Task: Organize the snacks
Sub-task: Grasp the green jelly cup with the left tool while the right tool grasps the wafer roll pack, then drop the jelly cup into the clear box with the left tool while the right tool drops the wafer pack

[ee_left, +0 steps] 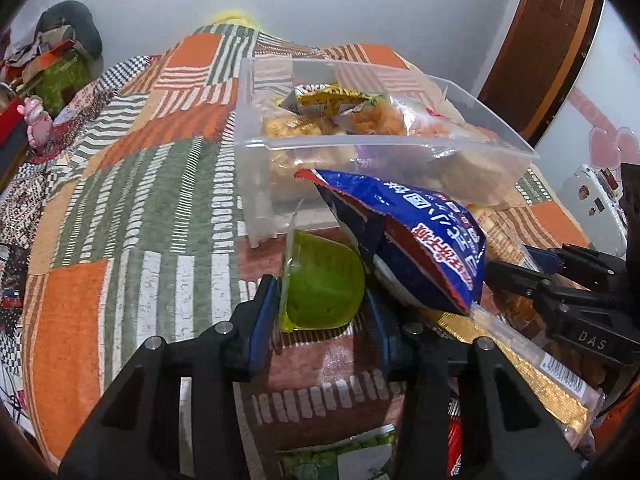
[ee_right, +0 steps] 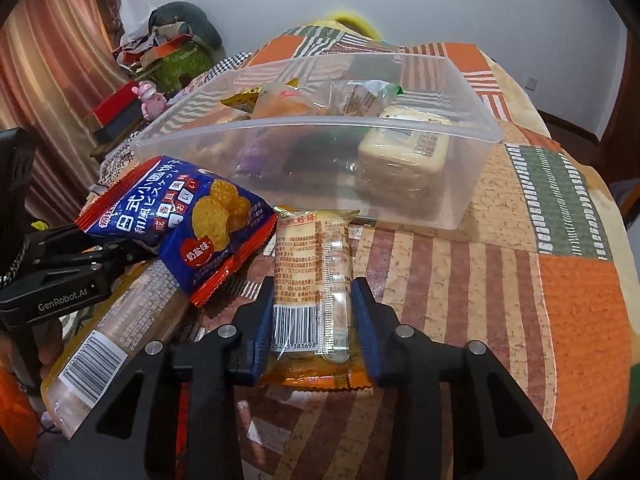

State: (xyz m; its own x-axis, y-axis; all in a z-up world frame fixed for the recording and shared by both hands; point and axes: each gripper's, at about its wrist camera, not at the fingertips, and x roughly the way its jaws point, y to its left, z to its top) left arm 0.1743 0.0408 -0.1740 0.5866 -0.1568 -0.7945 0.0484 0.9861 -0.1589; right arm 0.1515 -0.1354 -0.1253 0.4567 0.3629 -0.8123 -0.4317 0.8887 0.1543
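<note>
A clear plastic bin (ee_left: 400,145) (ee_right: 320,128) holding several snack packs stands on the patchwork bedspread. My left gripper (ee_left: 322,300) is shut on a green jelly cup (ee_left: 324,284), held sideways just in front of the bin. A blue cracker bag (ee_left: 416,236) (ee_right: 188,220) leans against the cup and the bin. My right gripper (ee_right: 312,316) is shut on a yellow wrapped cake pack (ee_right: 312,276), close before the bin's near wall. It also shows in the left wrist view (ee_left: 560,280), and the left gripper body shows in the right wrist view (ee_right: 68,276).
A long clear biscuit pack with a gold strip (ee_left: 532,368) (ee_right: 112,332) lies between the grippers. A green packet (ee_left: 344,456) lies near the bed's front edge. Cluttered boxes and a pink toy (ee_right: 150,98) stand at the far left. A patchwork bedspread (ee_right: 560,280) extends right.
</note>
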